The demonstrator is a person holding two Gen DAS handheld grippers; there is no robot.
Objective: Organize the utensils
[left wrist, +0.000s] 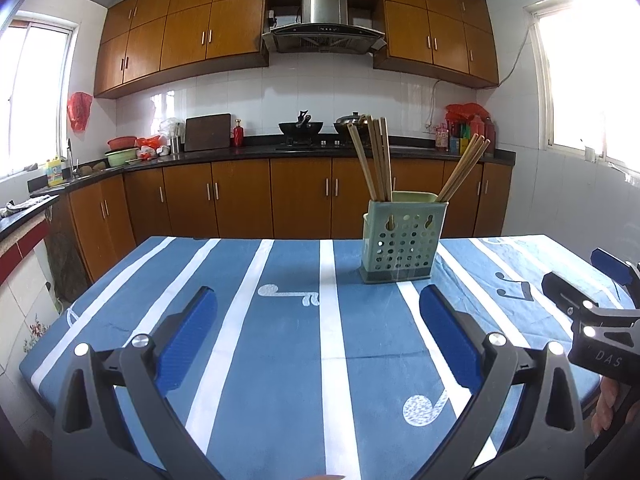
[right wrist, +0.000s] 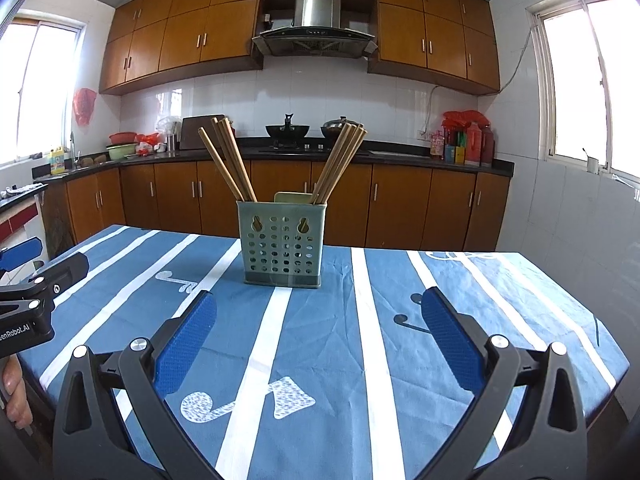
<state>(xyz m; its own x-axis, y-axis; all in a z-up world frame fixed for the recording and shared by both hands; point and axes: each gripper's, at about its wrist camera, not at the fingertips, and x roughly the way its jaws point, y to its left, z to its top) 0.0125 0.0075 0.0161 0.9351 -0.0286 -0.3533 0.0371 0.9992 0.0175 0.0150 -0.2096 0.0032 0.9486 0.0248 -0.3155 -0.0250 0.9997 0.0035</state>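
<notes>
Left wrist view, holder: pale green perforated utensil holder [left wrist: 402, 240] is seen standing upright on the blue striped tablecloth [left wrist: 280, 360], ahead of the jaws and offset to their right.
Left wrist view, contents: two bundles of wooden chopsticks are held in it; left bundle [left wrist: 374, 160] stands near upright, right bundle [left wrist: 464, 170] leans out to the right.
Left wrist view, left gripper [left wrist: 318, 334]: jaws are spread wide, nothing between them; only cloth is seen in the gap.
Left wrist view, neighbour: right gripper [left wrist: 612, 280] is seen at the right edge, low over the cloth; its jaw state cannot be judged from this view.

Right wrist view, holder: same utensil holder [right wrist: 282, 242] is seen almost dead ahead, slightly left of the jaw centreline, well apart from the fingertips.
Right wrist view, contents: left bundle [right wrist: 228, 160] is tilted left, right bundle [right wrist: 340, 162] tilted right, forming a V; long axes run steeply upward, tops free above the rim.
Right wrist view, right gripper [right wrist: 318, 336]: jaws are spread wide and empty.
Right wrist view, neighbour: left gripper [right wrist: 24, 256] is seen at the left edge.

Loose utensils: none are seen on the cloth in either view.
Key relation (judgement): holder is better aligned with the right gripper; a forward reach with a raise to shaft height is judged necessary, jaws set across the near-vertical sticks.
Nearer hand (judgement): right, by alignment; distance appears similar for both.
</notes>
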